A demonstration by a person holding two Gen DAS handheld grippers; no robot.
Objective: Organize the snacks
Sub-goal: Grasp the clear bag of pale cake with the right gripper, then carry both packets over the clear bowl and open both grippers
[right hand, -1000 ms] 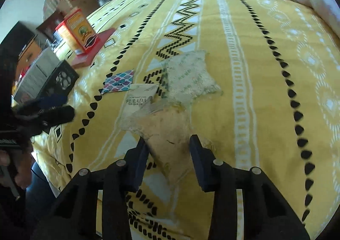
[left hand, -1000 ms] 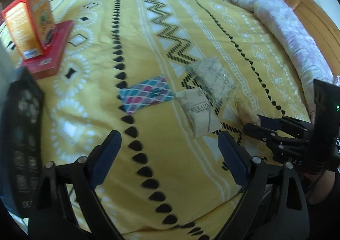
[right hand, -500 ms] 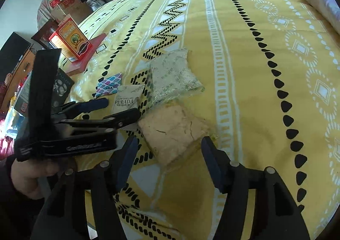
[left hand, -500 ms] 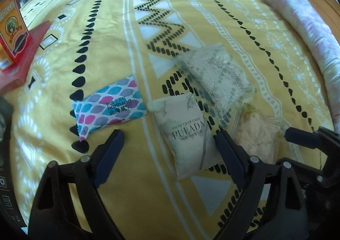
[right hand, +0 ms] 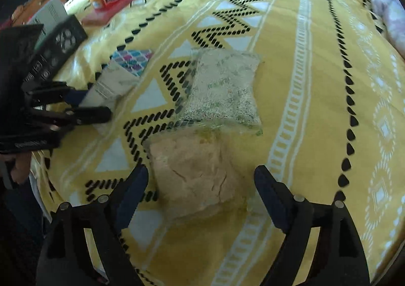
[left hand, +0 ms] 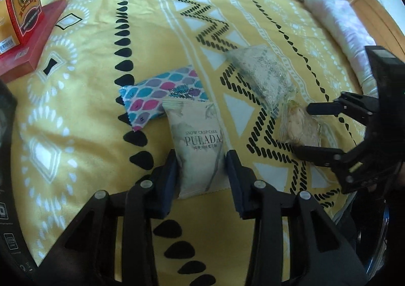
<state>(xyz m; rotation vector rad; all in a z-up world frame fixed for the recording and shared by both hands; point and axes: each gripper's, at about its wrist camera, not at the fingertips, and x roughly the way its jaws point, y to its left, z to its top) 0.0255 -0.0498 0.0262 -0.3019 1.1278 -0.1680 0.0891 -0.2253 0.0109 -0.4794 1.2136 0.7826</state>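
Gripping upright-pointing PULADA packet [left hand: 200,151] lengthwise.

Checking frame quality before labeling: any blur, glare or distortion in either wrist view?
Left wrist: sharp, the PULADA packet print is readable between the left gripper fingers; strong fisheye bend, dark vignette corners. Right wrist: softer, motion smear on the left gripper and the dark box at the frame's left; the biscuit packet before the right gripper looks washed out.
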